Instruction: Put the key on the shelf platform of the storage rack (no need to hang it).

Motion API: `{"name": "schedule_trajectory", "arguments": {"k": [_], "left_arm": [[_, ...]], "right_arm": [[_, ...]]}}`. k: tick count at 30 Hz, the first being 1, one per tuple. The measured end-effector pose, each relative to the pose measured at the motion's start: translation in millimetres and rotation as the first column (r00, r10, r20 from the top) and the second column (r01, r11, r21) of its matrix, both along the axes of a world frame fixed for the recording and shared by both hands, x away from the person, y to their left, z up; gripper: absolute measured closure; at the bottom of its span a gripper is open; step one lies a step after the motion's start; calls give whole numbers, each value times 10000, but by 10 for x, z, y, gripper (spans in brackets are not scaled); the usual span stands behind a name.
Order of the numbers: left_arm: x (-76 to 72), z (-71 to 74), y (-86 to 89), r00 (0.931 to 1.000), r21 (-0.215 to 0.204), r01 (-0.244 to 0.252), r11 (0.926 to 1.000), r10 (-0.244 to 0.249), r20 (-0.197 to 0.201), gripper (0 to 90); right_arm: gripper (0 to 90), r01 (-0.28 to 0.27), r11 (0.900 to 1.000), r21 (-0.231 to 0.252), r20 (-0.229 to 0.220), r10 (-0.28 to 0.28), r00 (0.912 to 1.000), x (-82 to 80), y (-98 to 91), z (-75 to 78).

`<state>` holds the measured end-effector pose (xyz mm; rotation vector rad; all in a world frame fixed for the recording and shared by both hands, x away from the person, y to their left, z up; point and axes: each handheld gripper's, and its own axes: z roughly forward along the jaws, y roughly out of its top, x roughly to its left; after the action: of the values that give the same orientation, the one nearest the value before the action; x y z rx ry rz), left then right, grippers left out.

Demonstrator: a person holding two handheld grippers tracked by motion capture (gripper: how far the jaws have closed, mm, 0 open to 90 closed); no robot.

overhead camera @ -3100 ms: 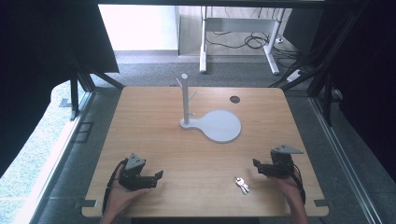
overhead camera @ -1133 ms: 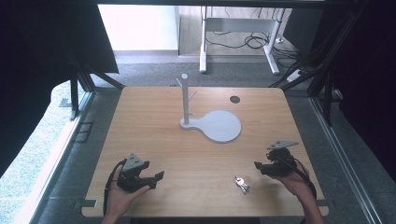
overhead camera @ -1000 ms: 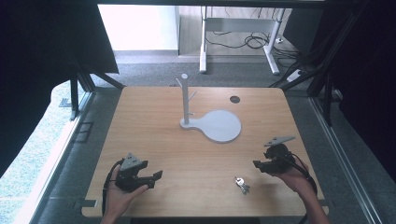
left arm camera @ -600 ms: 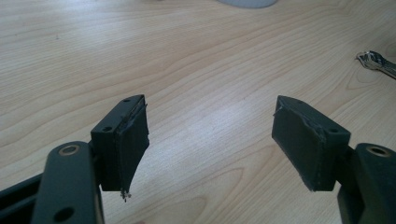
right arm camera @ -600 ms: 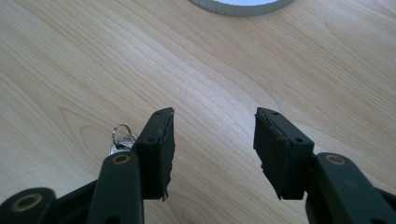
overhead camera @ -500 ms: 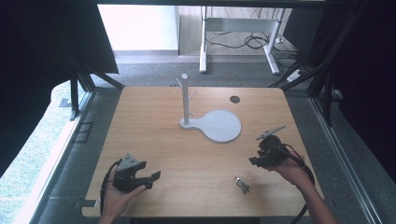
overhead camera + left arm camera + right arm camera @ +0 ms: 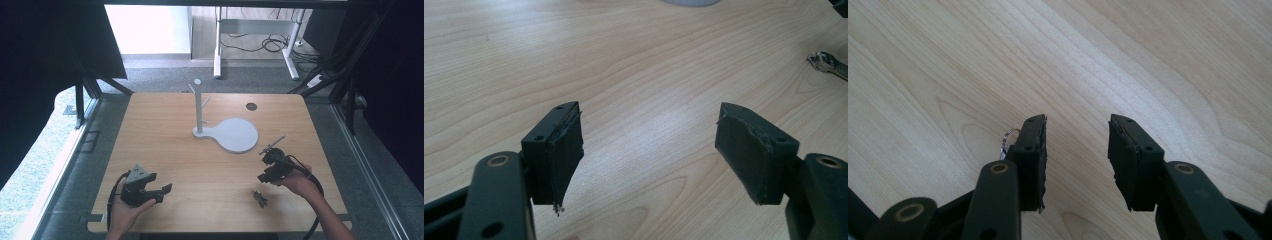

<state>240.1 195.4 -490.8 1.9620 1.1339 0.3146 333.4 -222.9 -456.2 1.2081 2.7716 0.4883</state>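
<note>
In the right gripper view a thin metal ring [image 7: 1009, 138] peeked out from behind the right tongs' [image 7: 1076, 145] left jaw; most of it was hidden, so couldn't tell what it belonged to. In the left gripper view a metal piece [image 7: 830, 64] was cut off by the right edge, w/ only one end showing. The white base [image 7: 688, 2] was clipped by the top edge there, and a dark bit at the top right corner was too cropped to ID. In the high view the small metal item [image 7: 259, 197] on the bench [image 7: 165, 125] was too tiny and blurred to make out. Both forearms were cut off at the bottom edge.
</note>
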Motion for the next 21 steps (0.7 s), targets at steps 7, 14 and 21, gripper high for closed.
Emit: {"name": "schedule_trajectory", "arguments": {"k": [7, 14, 21], "left_arm": [[-11, 10, 2, 10000, -1, 36, 10000, -36, 55, 273], [-21, 21, -1, 9999, -3, 82, 10000, -82, 57, 272], [-21, 17, -10, 9999, 44, 116, 9999, -116, 30, 273]], "right_arm": [[639, -304, 9992, -270, -447, 291, 9986, -12, 114, -59], [675, -559, 9971, -525, -838, 514, 9952, -73, 258, -113], [700, -736, 9952, -637, -1064, 666, 9921, -83, 356, -199]]}}
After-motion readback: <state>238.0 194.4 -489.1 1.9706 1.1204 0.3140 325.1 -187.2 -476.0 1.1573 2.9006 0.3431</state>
